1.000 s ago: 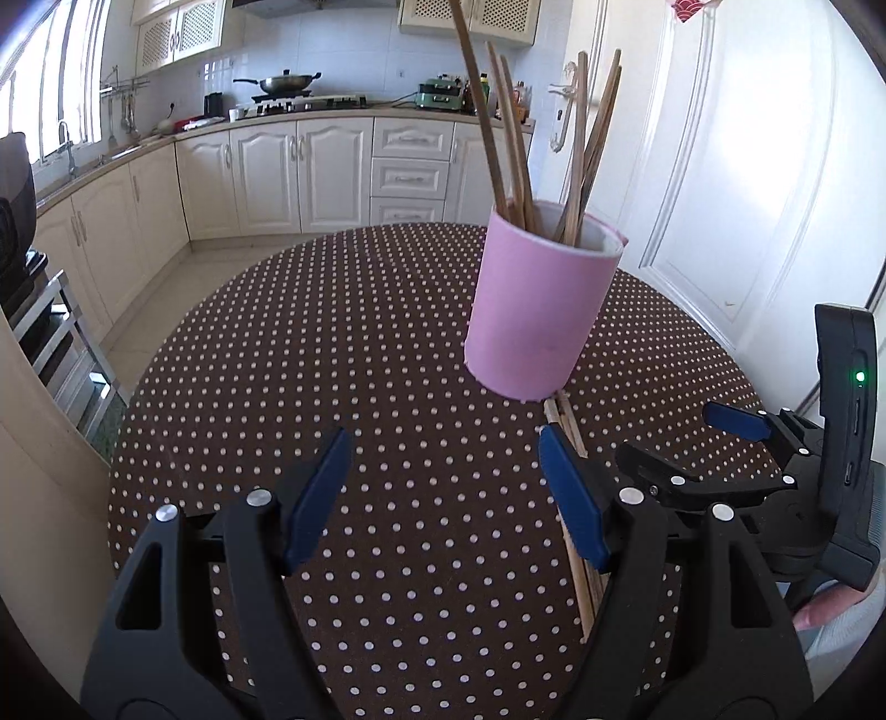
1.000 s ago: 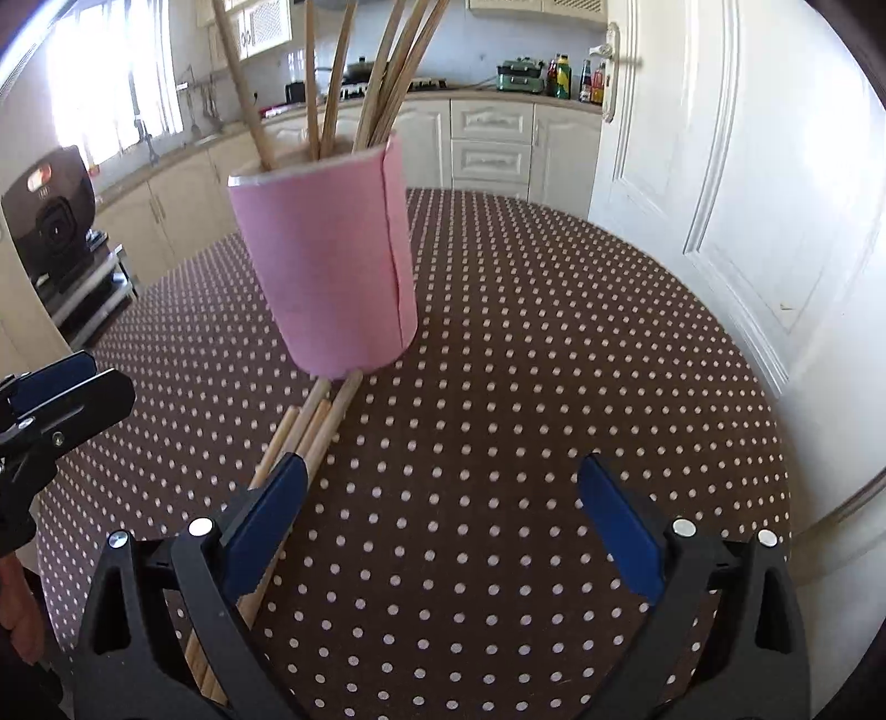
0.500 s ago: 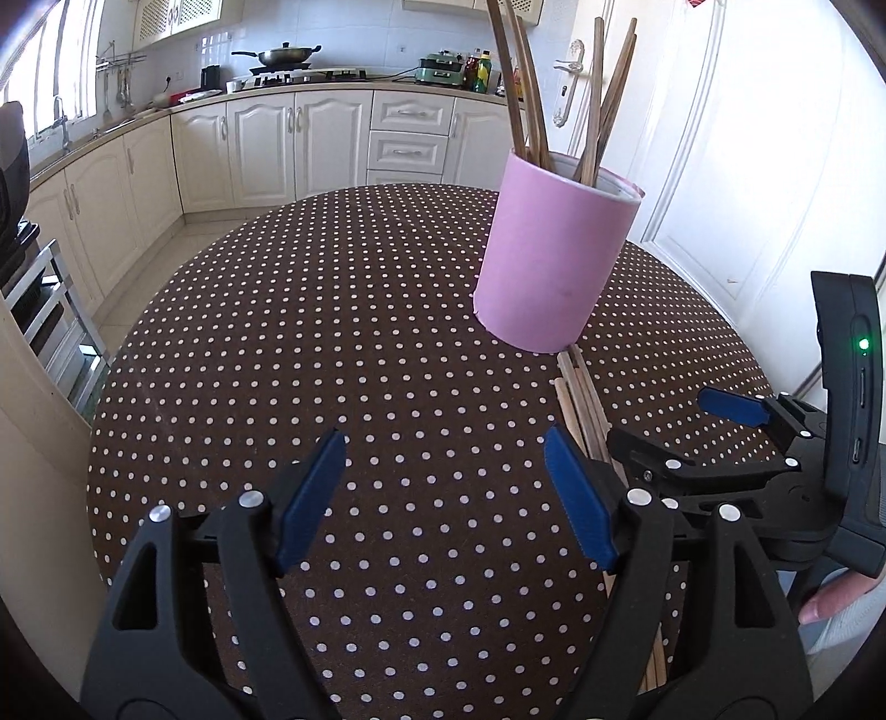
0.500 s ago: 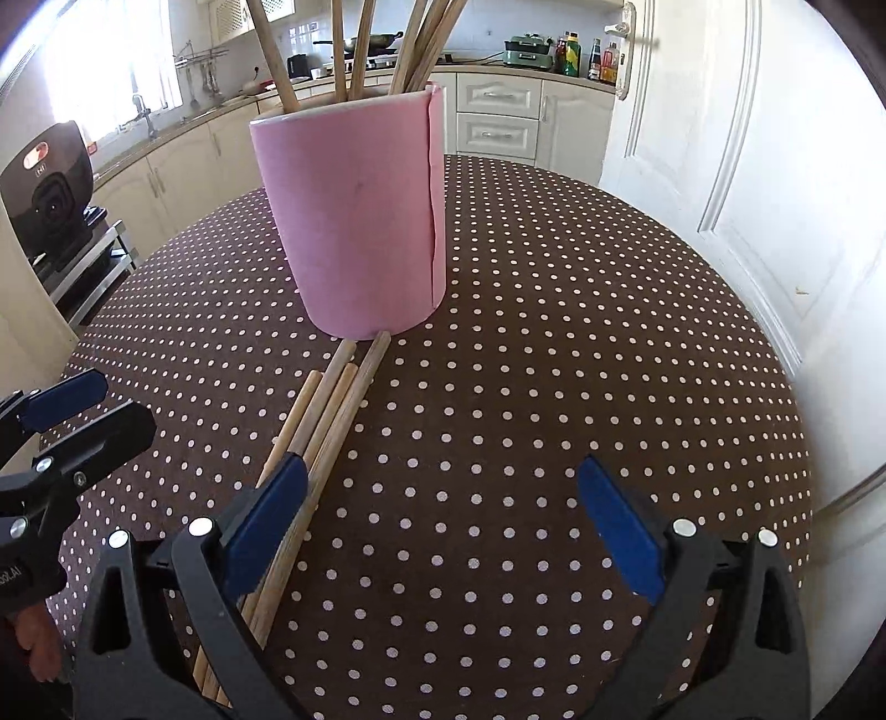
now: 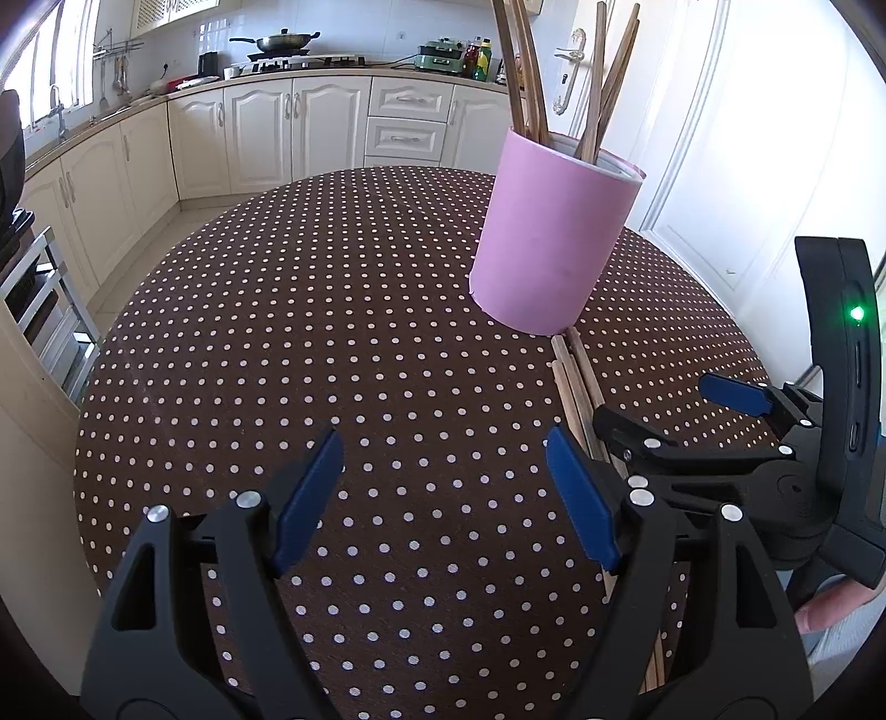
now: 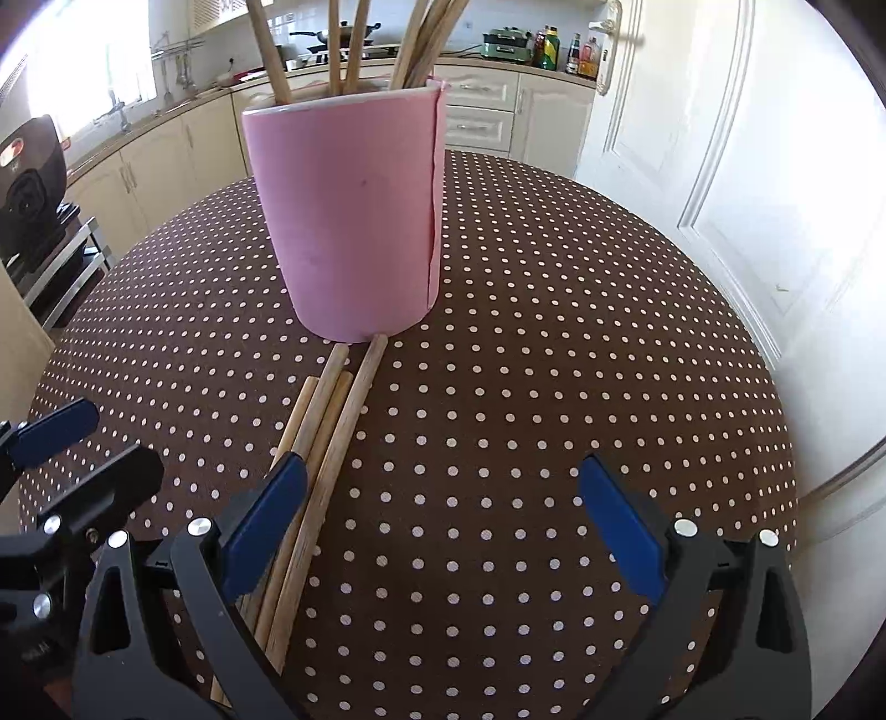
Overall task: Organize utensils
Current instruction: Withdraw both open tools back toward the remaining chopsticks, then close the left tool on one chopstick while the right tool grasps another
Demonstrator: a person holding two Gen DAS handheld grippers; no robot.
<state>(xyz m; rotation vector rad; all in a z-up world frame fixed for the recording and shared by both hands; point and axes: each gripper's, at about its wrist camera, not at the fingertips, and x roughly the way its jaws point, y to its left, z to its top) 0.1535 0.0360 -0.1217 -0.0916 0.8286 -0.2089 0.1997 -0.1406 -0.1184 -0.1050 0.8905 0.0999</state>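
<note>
Both the left gripper (image 5: 443, 487) and right gripper (image 6: 443, 526) hang wide open and empty over the dotted table (image 6: 554, 332), with loose chopsticks (image 6: 326, 443) lying flat, tips right against the upright pink holder (image 6: 349, 221).

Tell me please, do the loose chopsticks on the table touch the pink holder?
Touching: in the right wrist view, the tips of two chopsticks butt against the base of the pink holder, with no tablecloth between.

Home kitchen, cream cabinets (image 5: 299, 133), stove (image 5: 304, 58), wok (image 5: 279, 40)
</note>
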